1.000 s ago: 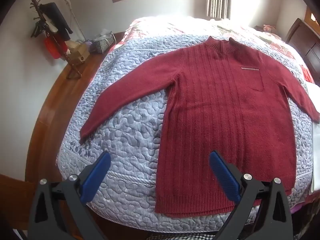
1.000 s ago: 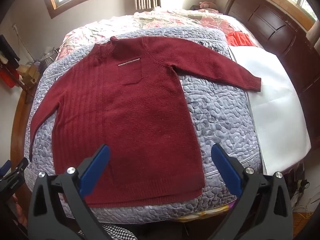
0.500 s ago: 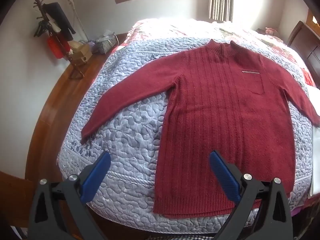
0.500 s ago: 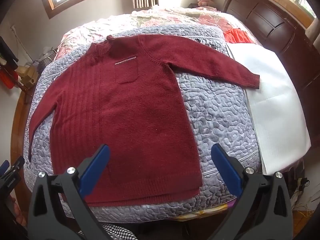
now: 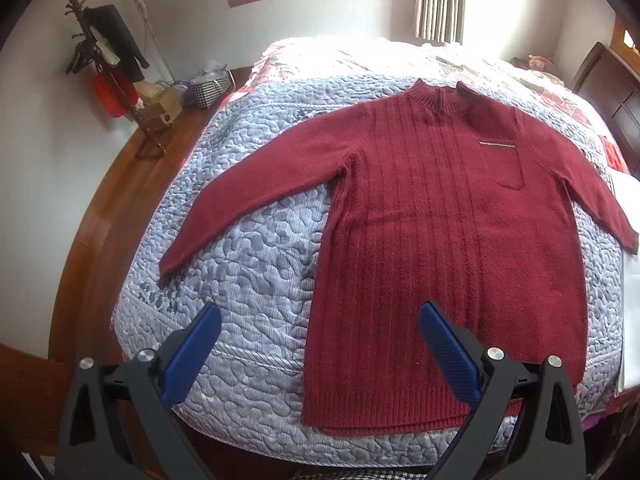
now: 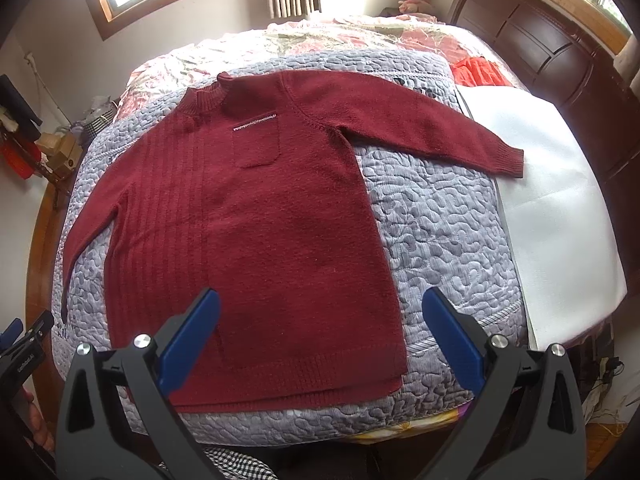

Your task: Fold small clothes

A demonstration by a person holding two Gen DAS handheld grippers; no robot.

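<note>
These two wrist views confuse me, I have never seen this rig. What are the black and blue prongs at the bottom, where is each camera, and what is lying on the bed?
No robot here: a person holds a clamp-like gripper in each hand, with a fisheye camera on each looking along its fingers. The prongs are those fingers. The left gripper and right gripper are both open and hold nothing. A dark red sweater lies flat, sleeves spread, on a grey quilt covering the bed. A white sheet lies beside it under one cuff.

Red sweater [image 5: 448, 240] flat on quilt [image 5: 256, 264], left gripper [image 5: 320, 354] spread wide
</note>
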